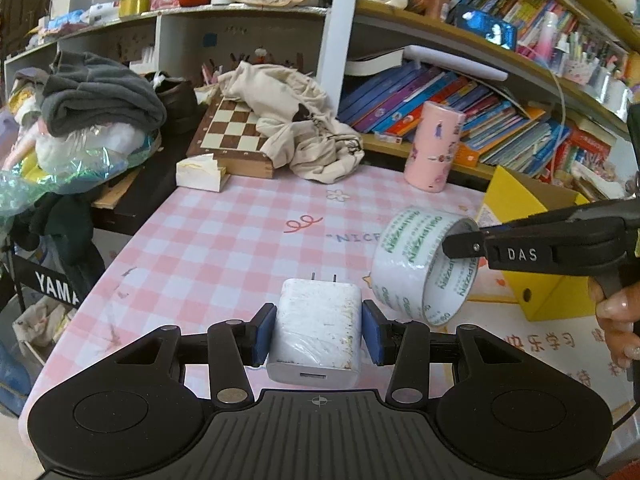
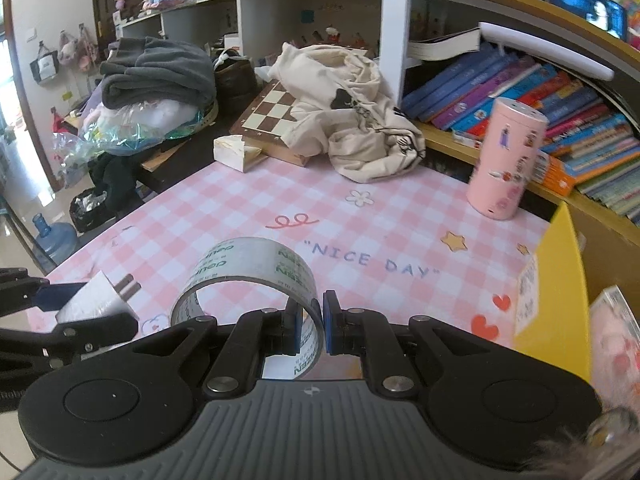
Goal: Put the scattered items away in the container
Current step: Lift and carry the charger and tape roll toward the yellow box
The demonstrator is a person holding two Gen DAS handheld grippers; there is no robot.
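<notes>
My left gripper is shut on a white wall charger, prongs pointing away, lifted above the pink checked tablecloth. My right gripper is shut on the wall of a clear tape roll with green print, one pad inside the ring and one outside. In the left wrist view the same tape roll hangs from the right gripper, beside the charger. The yellow box stands at the right; in the right wrist view the yellow box is at the right edge. The charger shows at lower left there.
A pink cylinder stands near the bookshelf. A chessboard under a cream cloth bag lies at the back, with a tissue pack beside it. Grey clothes pile at back left. A person's hand grips the right tool.
</notes>
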